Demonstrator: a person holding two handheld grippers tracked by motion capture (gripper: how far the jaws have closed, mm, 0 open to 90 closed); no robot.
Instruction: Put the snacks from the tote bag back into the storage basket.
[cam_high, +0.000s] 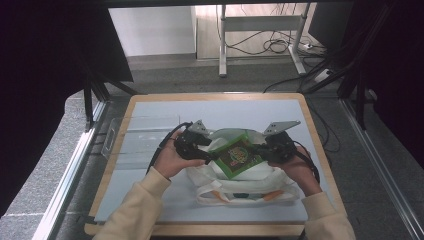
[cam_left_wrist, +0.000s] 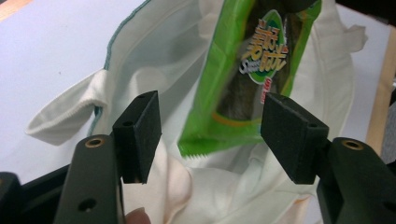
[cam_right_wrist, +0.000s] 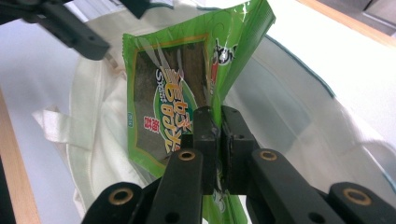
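Table (cam_high: 150, 107) bears a white bag (cam_high: 245, 187); above it the right gripper (cam_right_wrist: 218, 122) pinches a green packet (cam_high: 239, 155) by its edge. Left gripper (cam_left_wrist: 210, 133), released, should widen the bag's mouth before the packet goes down.

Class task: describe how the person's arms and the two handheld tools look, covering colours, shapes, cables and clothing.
Both arms wear cream sleeves with ribbed cuffs. Each hand holds a black tool: left tool, right tool. Each carries a grey three-cornered plate on top and trails a black cable. The jaws end in square black pads, with brass-ringed holes in the arms.
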